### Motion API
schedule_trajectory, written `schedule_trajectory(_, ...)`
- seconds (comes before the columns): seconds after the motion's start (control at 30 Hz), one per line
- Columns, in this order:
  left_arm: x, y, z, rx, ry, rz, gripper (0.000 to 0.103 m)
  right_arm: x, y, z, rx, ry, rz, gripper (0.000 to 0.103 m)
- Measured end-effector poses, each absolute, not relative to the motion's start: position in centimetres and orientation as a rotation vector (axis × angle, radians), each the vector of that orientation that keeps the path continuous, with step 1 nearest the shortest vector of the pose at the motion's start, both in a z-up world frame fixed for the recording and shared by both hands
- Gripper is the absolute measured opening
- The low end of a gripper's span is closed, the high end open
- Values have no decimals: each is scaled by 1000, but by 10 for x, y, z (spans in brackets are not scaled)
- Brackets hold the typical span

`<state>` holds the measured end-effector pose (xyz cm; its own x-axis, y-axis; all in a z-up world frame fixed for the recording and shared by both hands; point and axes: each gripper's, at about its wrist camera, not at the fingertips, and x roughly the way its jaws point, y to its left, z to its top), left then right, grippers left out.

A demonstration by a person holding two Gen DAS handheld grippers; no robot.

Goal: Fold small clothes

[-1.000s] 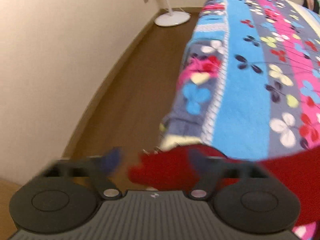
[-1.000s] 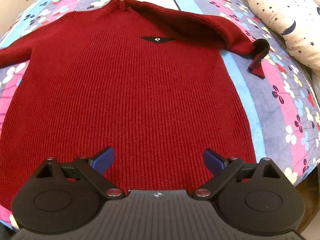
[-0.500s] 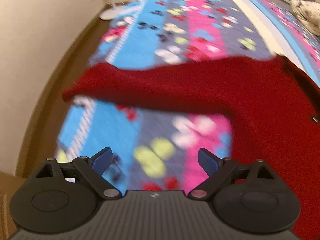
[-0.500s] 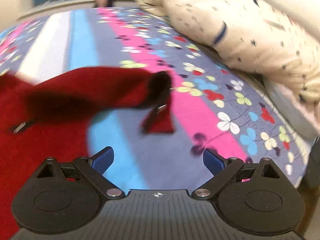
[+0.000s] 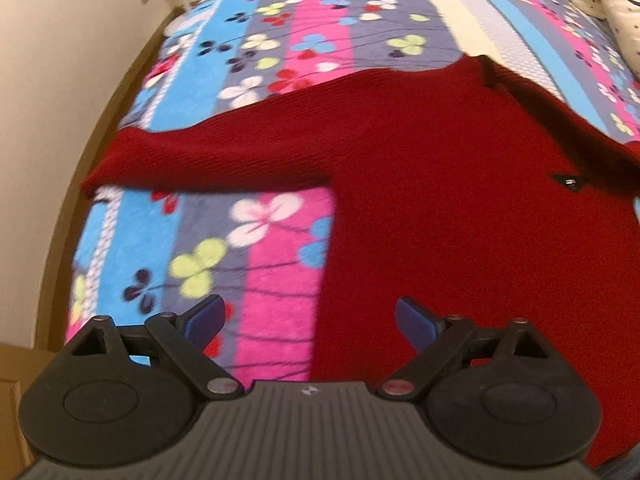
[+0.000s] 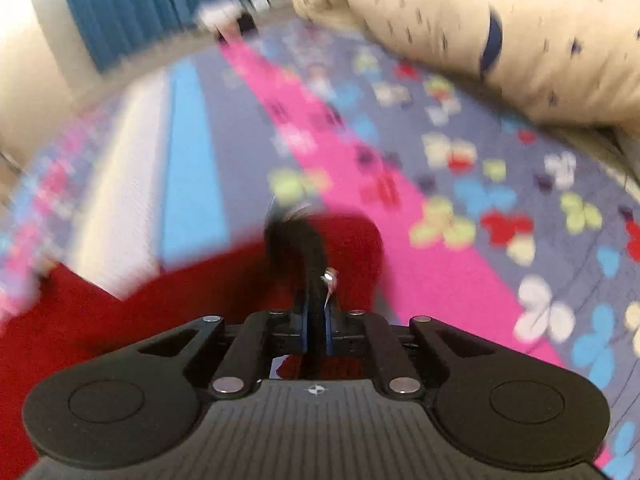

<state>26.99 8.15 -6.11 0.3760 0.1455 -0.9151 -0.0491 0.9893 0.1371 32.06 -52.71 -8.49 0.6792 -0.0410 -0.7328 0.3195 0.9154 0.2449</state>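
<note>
A dark red knitted sweater [image 5: 440, 200] lies flat on the flowered blanket [image 5: 280, 40], with its left sleeve [image 5: 208, 152] stretched out towards the bed's edge. My left gripper [image 5: 310, 314] hovers open over the sweater's side edge, nothing between its fingers. In the blurred right wrist view, my right gripper [image 6: 316, 312] is shut on the black cuff [image 6: 304, 244] of the other sleeve, whose red cloth [image 6: 120, 312] trails off to the left. A small metal tag glints at the cuff.
A cream star-patterned pillow [image 6: 500, 40] lies at the bed's far right, also seen as the pillow [image 5: 592, 0] in the left view. A wall [image 5: 60, 80] and a strip of wooden floor run along the bed's left edge. Blue curtains [image 6: 140, 0] hang behind.
My right gripper swung right to the sleeve's black cuff and shut on it. My left gripper moved in from the bed's edge to over the sweater's left side, still open.
</note>
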Motion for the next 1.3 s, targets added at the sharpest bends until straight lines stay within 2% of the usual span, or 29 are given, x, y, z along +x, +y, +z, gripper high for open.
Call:
schedule_trajectory(0.13,283,52,-66,106,1183,75,95,295,-573,-3,428,648,-287,7)
schedule_trajectory(0.27,285,33,-65,129,1175,43,95,318,-630,22,415,590,-530,7)
schedule_trajectory(0.37,285,32,-66,137,1178,55,95,354,-669,-8,434,675,-723,8)
schedule_trajectory(0.43,285,35,-68,149,1190,70,95,376,-678,-46,460,771,-754,9)
schedule_trajectory(0.5,284,38,-71,155,1200,82,95,383,-680,-75,512,759,-793,14)
schedule_trajectory(0.53,284,40,-72,153,1201,84,95,385,-679,-86,529,745,-804,25)
schedule_trajectory(0.57,283,43,-73,147,1203,84,95,386,-677,-96,530,740,-808,56)
schedule_trajectory(0.63,285,45,-79,135,1215,80,95,387,-664,-110,479,783,-788,86)
schedule_trajectory(0.67,287,45,-83,131,1222,79,95,383,-654,-112,442,780,-772,83)
schedule_trajectory(0.8,294,39,-99,100,1231,74,95,372,-605,-107,331,770,-580,82)
schedule_trajectory(1.0,277,29,-100,14,1225,4,95,334,-501,-132,322,935,-208,79)
schedule_trajectory(1.17,227,22,-71,-7,1170,-59,95,238,-403,-104,282,875,-39,81)
schedule_trajectory(1.3,194,25,-10,-47,1107,-113,95,167,-362,-52,248,797,16,83)
